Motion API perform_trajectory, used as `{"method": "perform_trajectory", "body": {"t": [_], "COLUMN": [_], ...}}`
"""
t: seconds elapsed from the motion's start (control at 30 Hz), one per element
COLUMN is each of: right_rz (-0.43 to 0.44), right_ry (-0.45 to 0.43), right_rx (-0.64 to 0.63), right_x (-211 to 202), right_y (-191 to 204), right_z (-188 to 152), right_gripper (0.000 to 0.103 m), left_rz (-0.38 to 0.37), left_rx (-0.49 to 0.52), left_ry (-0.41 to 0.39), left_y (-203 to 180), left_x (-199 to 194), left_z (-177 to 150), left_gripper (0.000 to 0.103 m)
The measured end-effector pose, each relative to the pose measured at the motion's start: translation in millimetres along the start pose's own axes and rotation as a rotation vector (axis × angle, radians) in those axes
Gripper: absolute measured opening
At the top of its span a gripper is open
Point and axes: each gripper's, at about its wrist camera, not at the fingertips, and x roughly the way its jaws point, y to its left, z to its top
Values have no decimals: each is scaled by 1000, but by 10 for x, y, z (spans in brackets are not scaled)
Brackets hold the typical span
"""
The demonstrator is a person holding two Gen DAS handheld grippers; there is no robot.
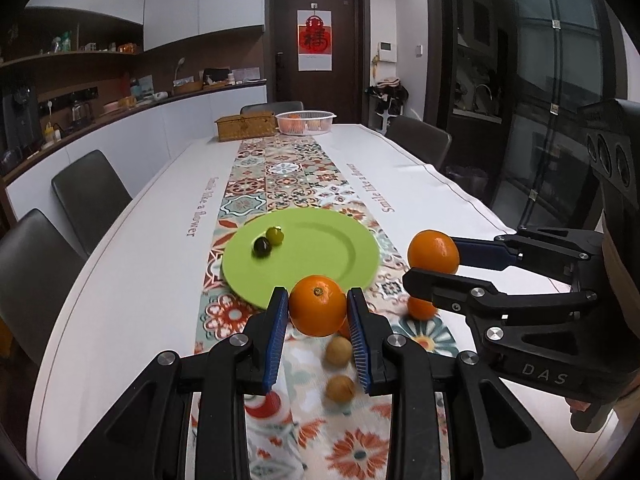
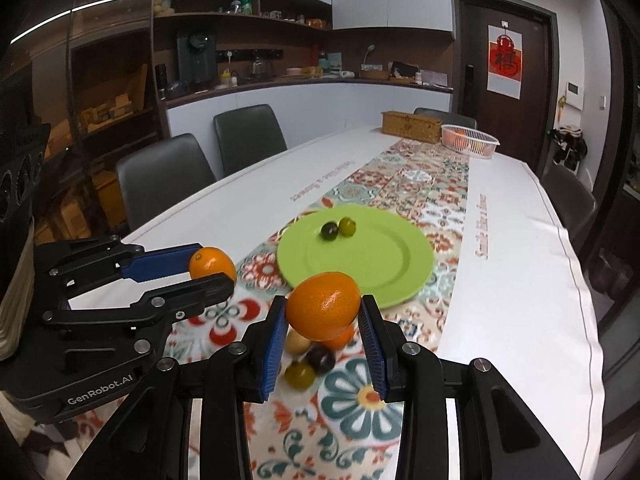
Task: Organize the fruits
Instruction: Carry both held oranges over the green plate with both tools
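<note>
My left gripper [image 1: 318, 308] is shut on an orange [image 1: 317, 310], held above the table just before the green plate [image 1: 336, 256]. My right gripper [image 2: 323, 318] is shut on a second orange [image 2: 323, 306], also held near the plate's [image 2: 384, 256] front edge. Each gripper shows in the other's view, the right one [image 1: 434, 262] at the right and the left one [image 2: 212, 268] at the left. The plate holds a dark grape [image 1: 262, 246] and a green grape [image 1: 275, 235]. Below lie another orange [image 1: 420, 309], two tan round fruits [image 1: 338, 353] and two more grapes [image 2: 300, 374].
A patterned runner [image 1: 280, 176] runs down the white table. At the far end stand a white basket [image 1: 306, 122] with oranges and a wicker box [image 1: 245, 127]. Grey chairs [image 1: 90, 196] line both sides. A counter runs along the left wall.
</note>
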Motion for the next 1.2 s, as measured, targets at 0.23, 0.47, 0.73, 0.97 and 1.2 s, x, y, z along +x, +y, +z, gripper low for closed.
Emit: {"method": "perform_trajectory", "body": {"t": [0.23, 0.47, 0.73, 0.97, 1.2], "right_rz": [5, -3, -10, -15, -23], "right_ry": [25, 93, 195, 263, 271], "right_rx": [5, 8, 16, 28, 56], "right_x": [312, 726, 1226, 1546, 1633], "right_y": [-123, -262, -410, -488, -556], "right_z": [262, 408, 453, 416, 414], "right_gripper": [37, 37, 37, 37, 44], "left_rz": [-5, -23, -55, -62, -14], "left_rx": [-5, -26, -64, -86, -65], "left_ry": [24, 73, 170, 239, 221], "left_y": [162, 320, 521, 607, 623], "left_x": [320, 710, 1230, 1567, 1534], "left_z": [225, 339, 355, 328, 344], "left_gripper": [30, 30, 30, 30, 44]}}
